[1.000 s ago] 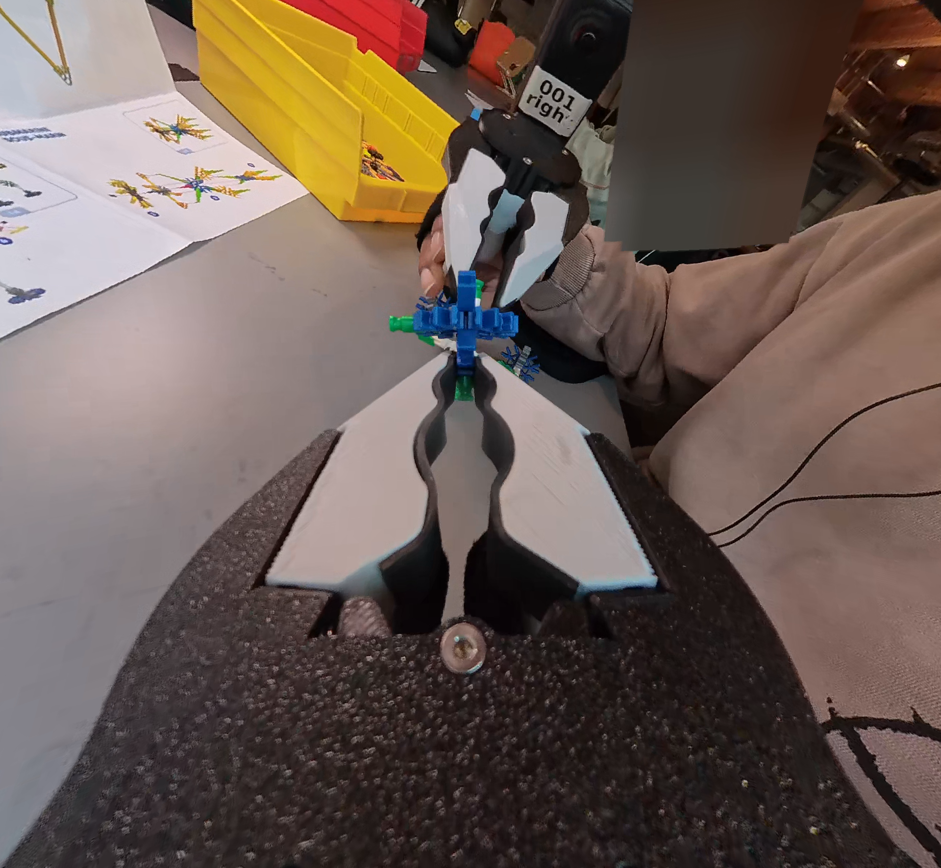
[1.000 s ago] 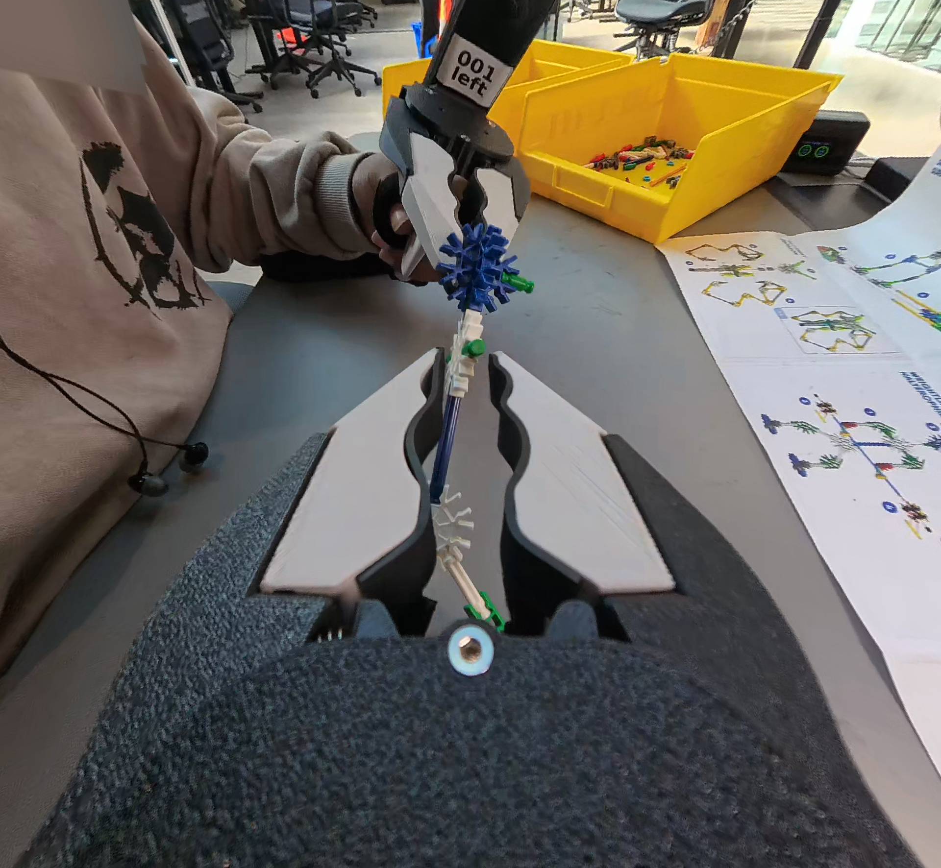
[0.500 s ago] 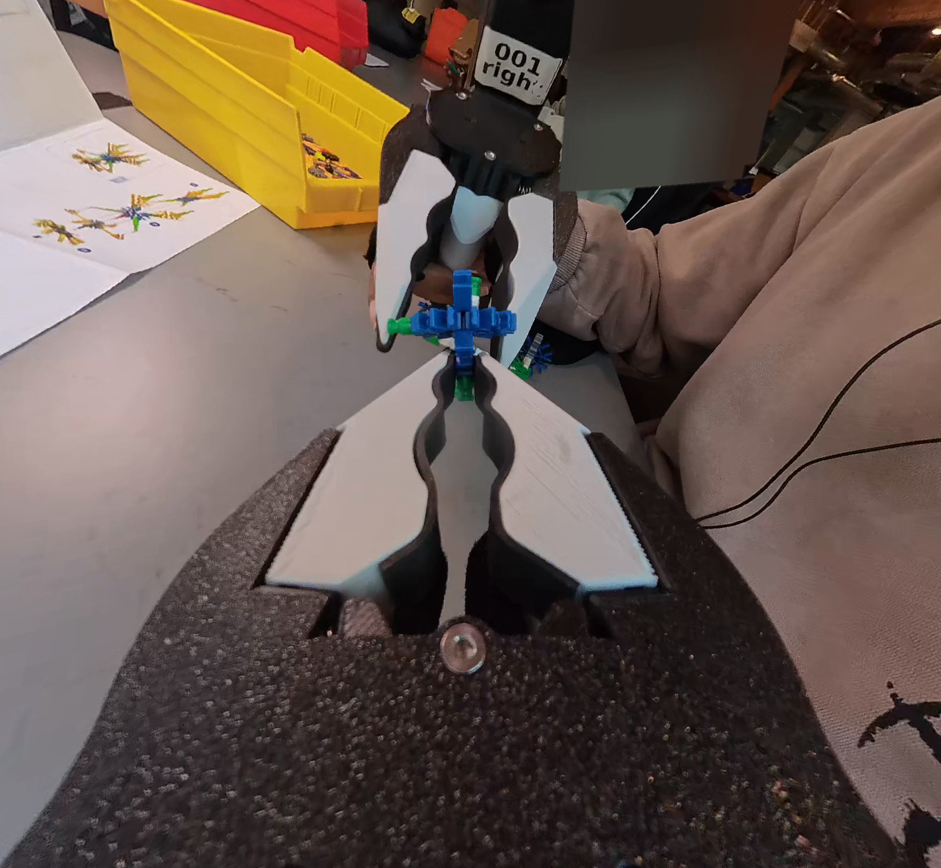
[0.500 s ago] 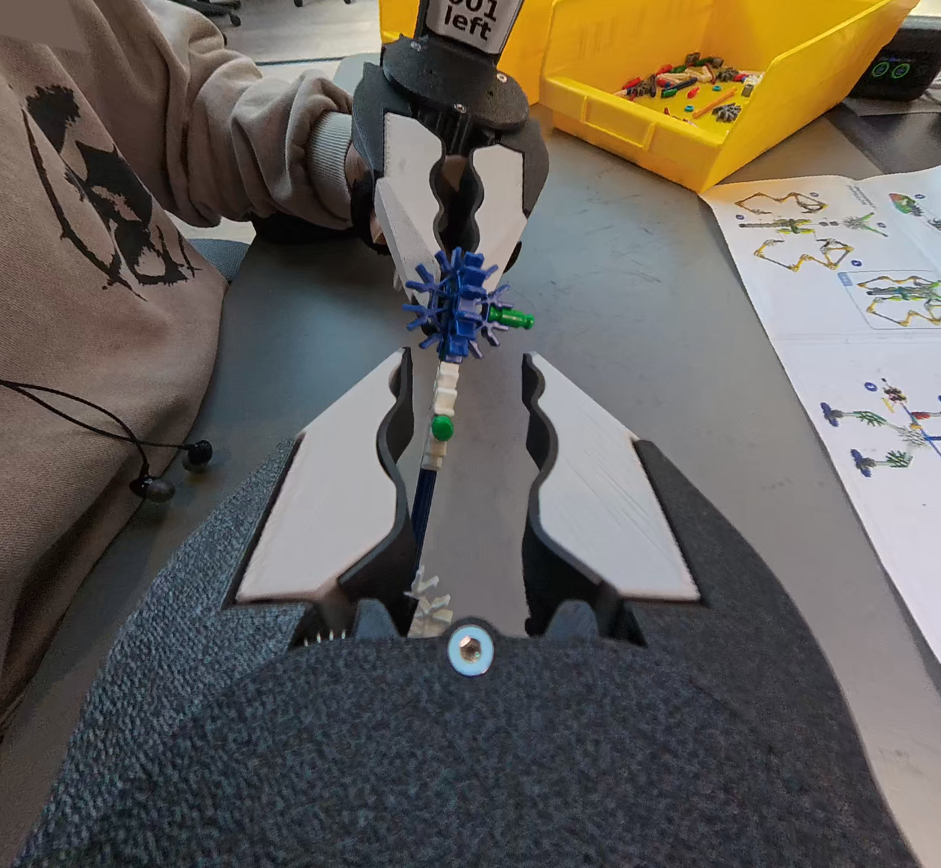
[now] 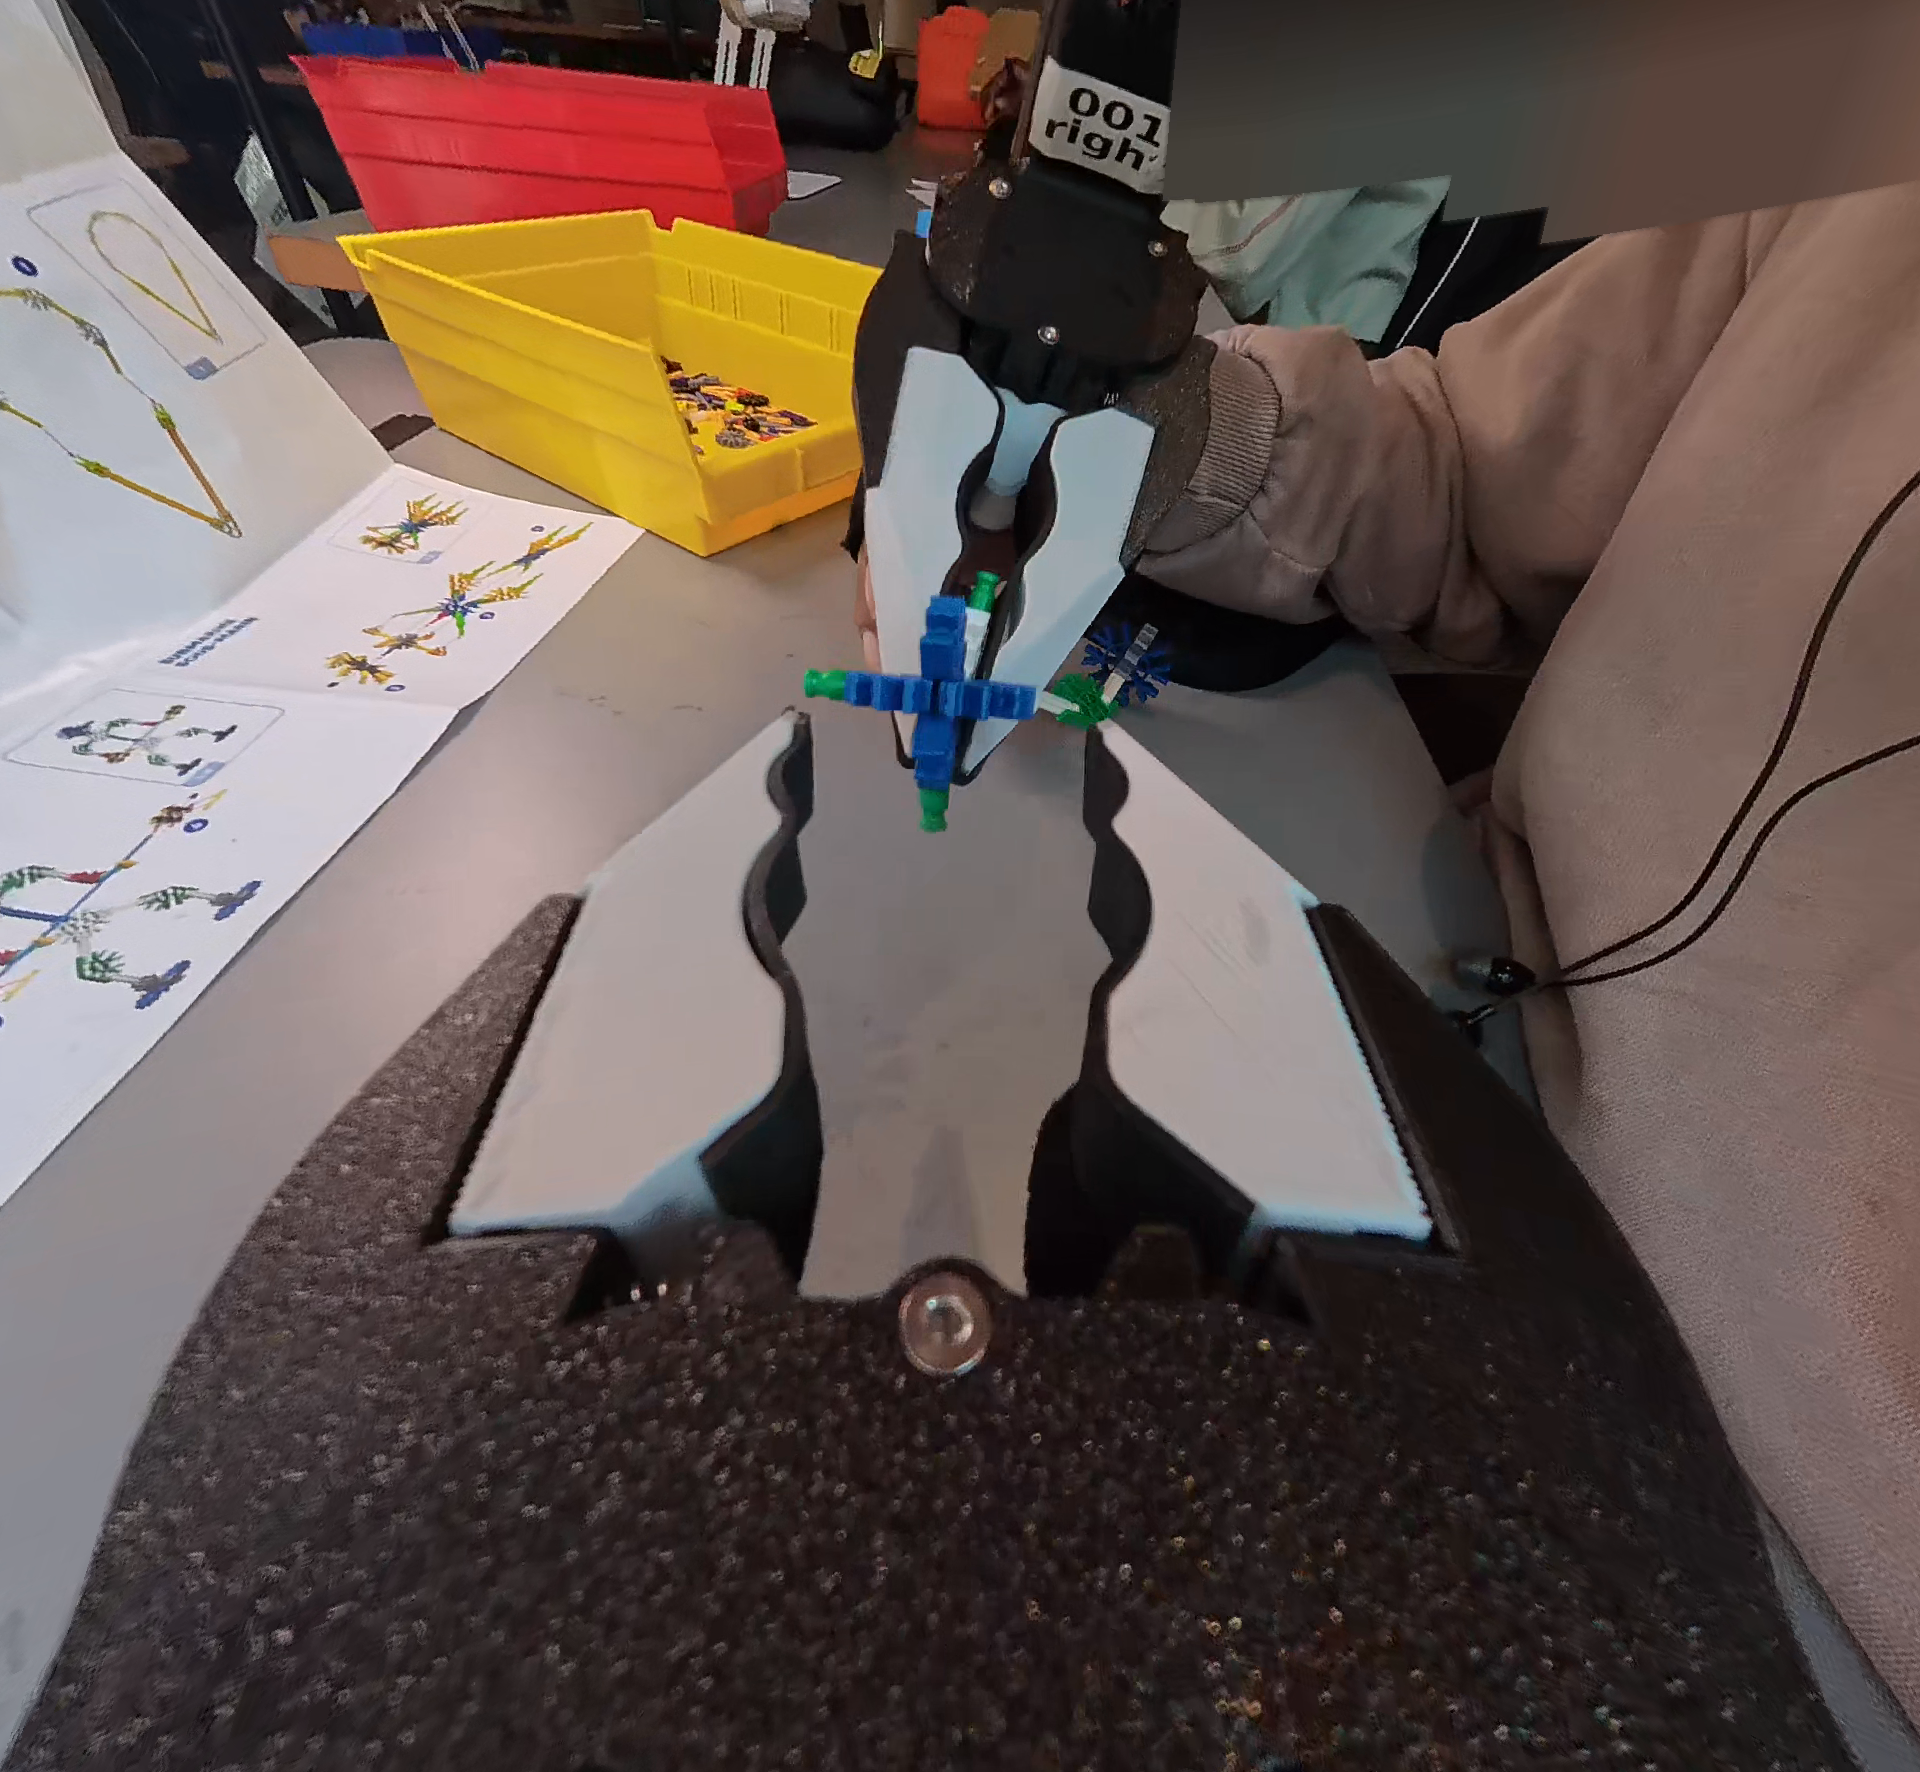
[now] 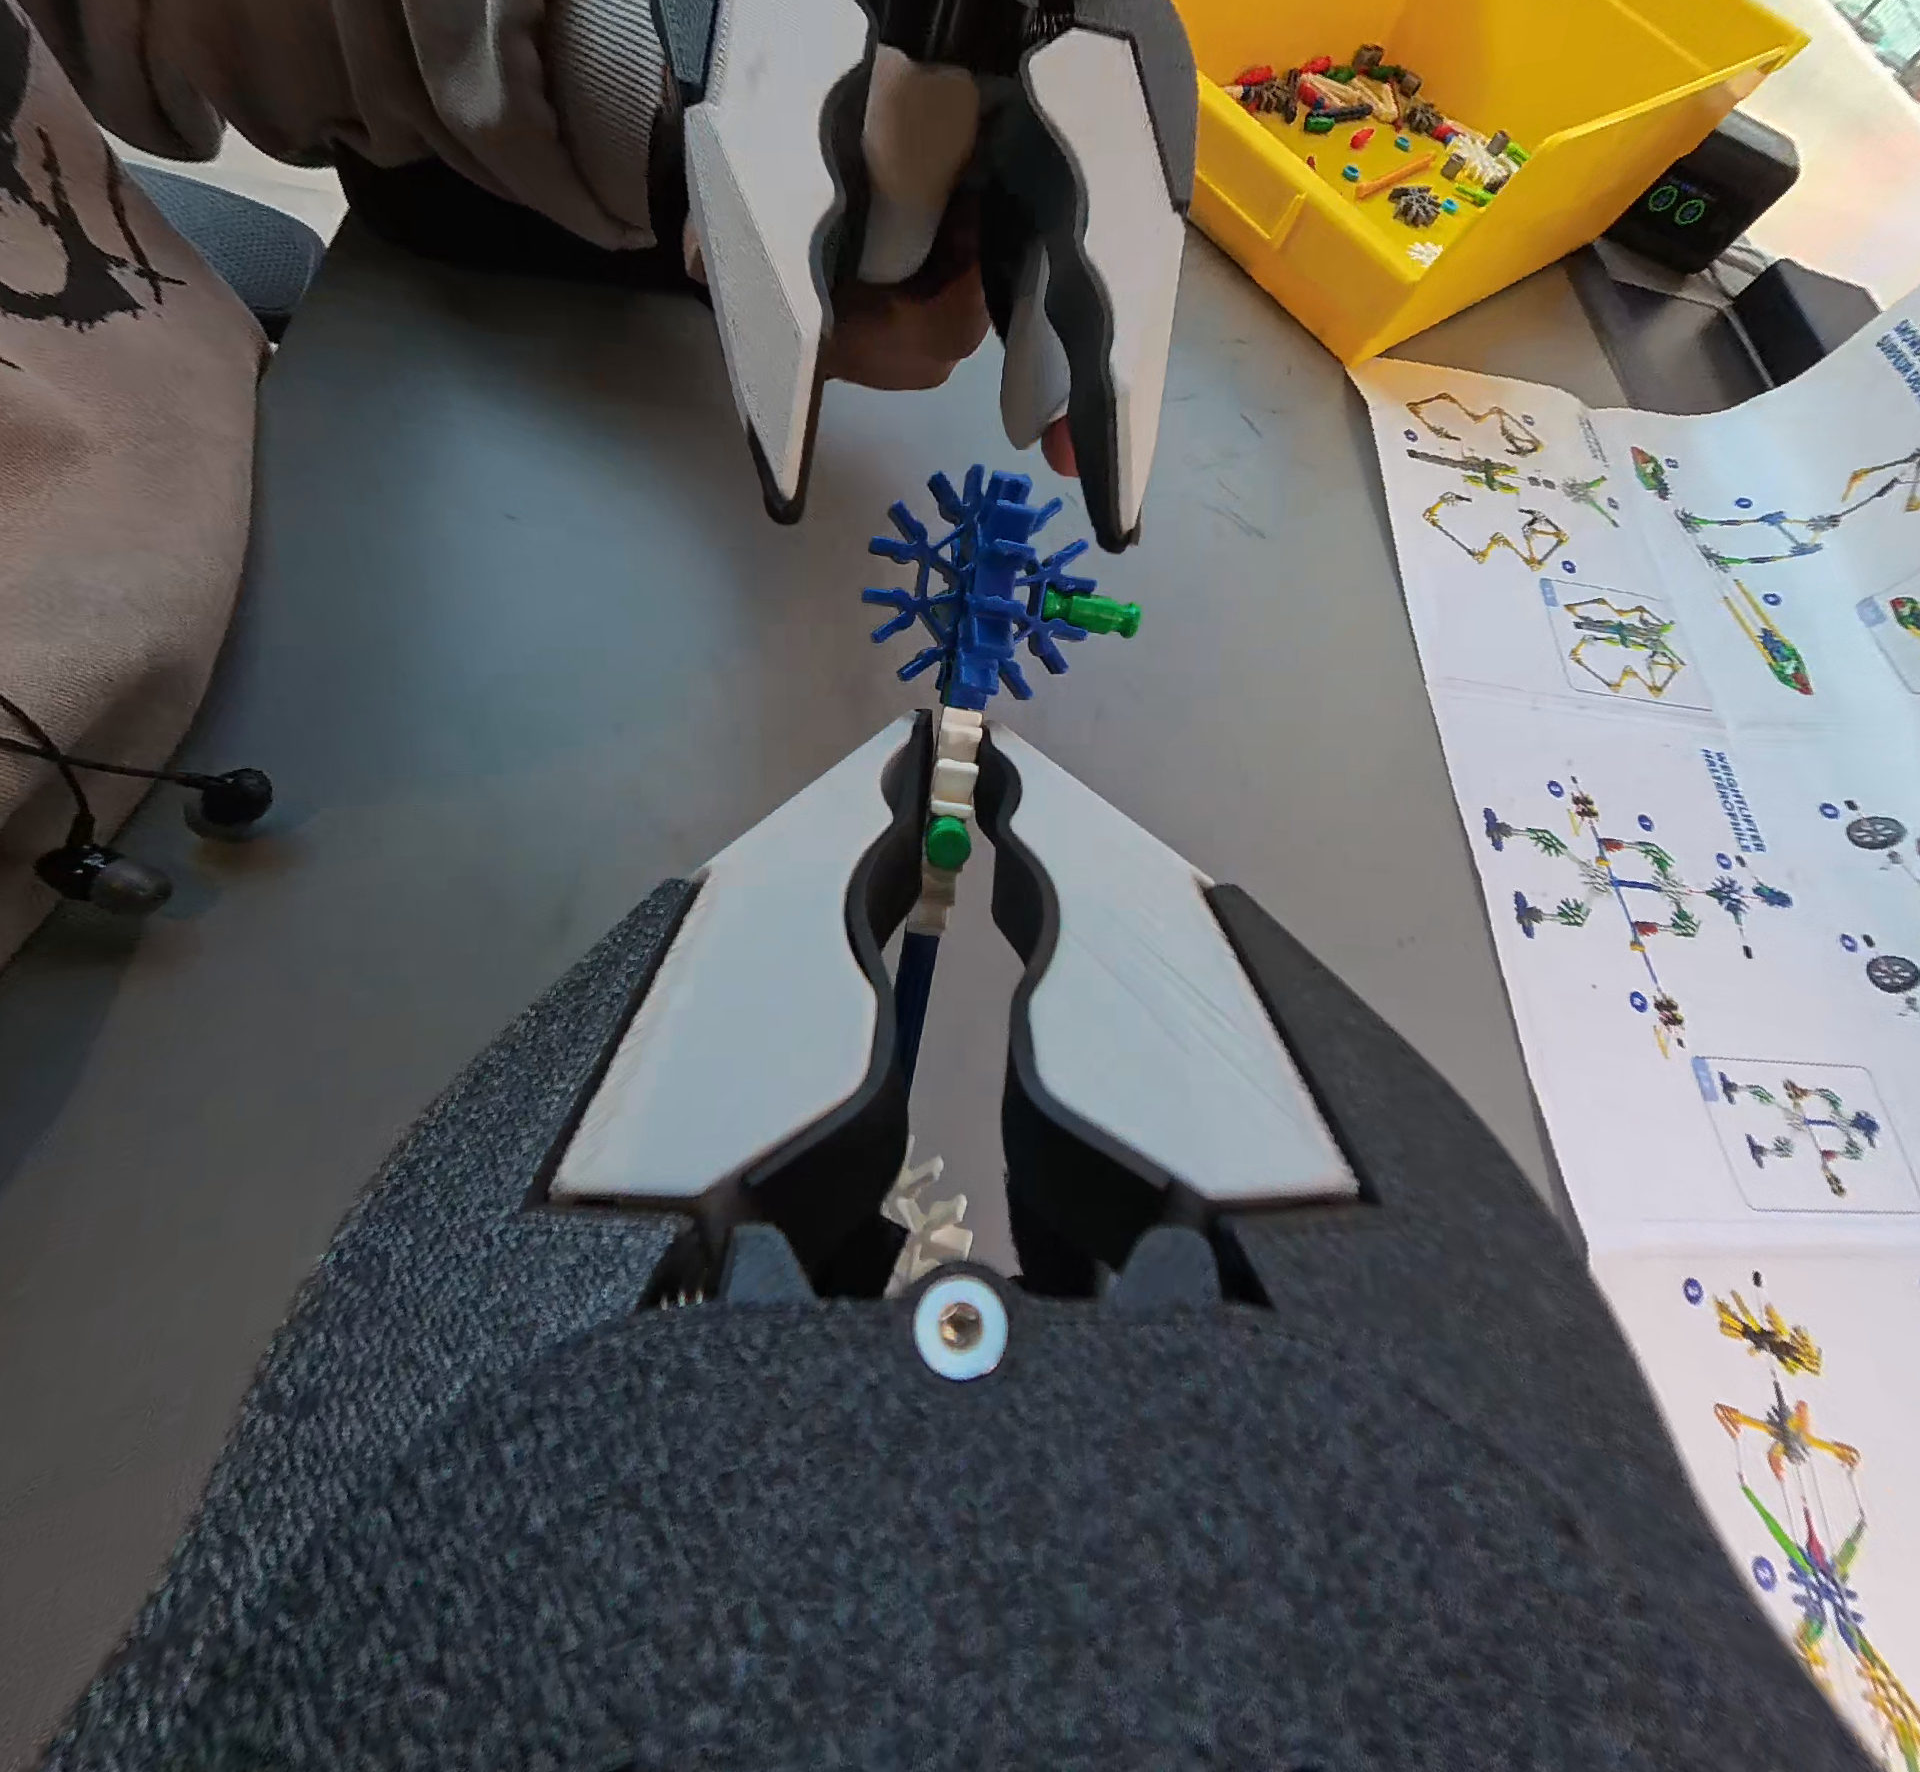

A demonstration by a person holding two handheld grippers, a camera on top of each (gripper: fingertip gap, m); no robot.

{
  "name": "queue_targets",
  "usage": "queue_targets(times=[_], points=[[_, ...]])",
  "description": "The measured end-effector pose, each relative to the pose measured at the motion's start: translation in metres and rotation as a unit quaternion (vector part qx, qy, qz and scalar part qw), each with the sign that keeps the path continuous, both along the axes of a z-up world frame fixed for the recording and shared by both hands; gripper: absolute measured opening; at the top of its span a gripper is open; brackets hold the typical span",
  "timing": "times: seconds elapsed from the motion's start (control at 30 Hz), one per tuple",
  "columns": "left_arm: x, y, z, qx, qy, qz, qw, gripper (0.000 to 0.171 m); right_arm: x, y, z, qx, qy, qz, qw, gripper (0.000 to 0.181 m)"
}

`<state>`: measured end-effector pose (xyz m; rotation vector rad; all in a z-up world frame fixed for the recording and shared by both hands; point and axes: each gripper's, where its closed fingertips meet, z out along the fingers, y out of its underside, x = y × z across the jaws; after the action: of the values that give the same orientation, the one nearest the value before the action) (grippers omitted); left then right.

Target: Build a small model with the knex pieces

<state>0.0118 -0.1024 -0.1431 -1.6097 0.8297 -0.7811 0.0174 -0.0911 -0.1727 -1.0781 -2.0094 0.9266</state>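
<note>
My right gripper (image 6: 956, 725) is shut on the white connector (image 6: 954, 766) of a small rod-and-connector toy. A blue snowflake connector (image 6: 977, 590) with a green rod (image 6: 1091, 616) sticks out past its tips. A blue rod (image 6: 920, 984) runs back between the fingers to another white connector (image 6: 925, 1213). My left gripper (image 6: 948, 517) is open and hangs just beyond the blue connector without touching it. In the left wrist view the left gripper (image 5: 943, 730) is open and empty. There the blue connector (image 5: 940, 694) stands at the tips of the right gripper (image 5: 971, 746).
A yellow bin (image 6: 1455, 60) of loose parts stands behind, also in the left wrist view (image 5: 582, 392), with a red bin (image 5: 540, 133) beyond. Instruction sheets (image 6: 1714, 787) lie on the grey table. A second small assembly (image 5: 1117, 673) and earphones (image 6: 156, 829) lie near the person's sleeve. Only a small space, under 4 cm, lies between the two pairs of fingers.
My left gripper opened and let go of the toy's green rod end. My right gripper opened, slid forward along the toy and shut again on the white connector.
</note>
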Motion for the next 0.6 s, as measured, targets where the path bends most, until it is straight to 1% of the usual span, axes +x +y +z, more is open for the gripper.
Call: queue_targets(times=[0.07,0.13,0.2,0.3,0.47,0.6], points=[[0.003,-0.001,-0.003,0.015,0.026,0.005,1.000,0.051,-0.001,0.000,-0.004,0.010,-0.006,-0.001,1.000,0.006],[0.006,0.001,-0.013,0.012,0.058,0.011,0.998,0.045,-0.002,-0.002,-0.009,0.016,-0.016,0.003,1.000,0.006],[0.003,0.005,-0.018,0.004,0.064,0.023,0.998,0.037,-0.002,-0.001,-0.014,0.026,-0.025,-0.001,0.999,0.006],[0.003,0.006,-0.021,-0.014,0.056,0.018,0.998,0.037,-0.002,-0.001,-0.017,0.027,-0.032,-0.005,0.999,0.006],[0.005,0.008,-0.028,0.003,0.092,0.032,0.995,0.039,-0.002,0.000,-0.022,0.044,-0.042,-0.008,0.998,0.006],[0.004,0.010,-0.034,-0.016,0.098,0.039,0.994,0.039,-0.003,0.001,-0.027,0.059,-0.047,-0.012,0.997,0.007]])
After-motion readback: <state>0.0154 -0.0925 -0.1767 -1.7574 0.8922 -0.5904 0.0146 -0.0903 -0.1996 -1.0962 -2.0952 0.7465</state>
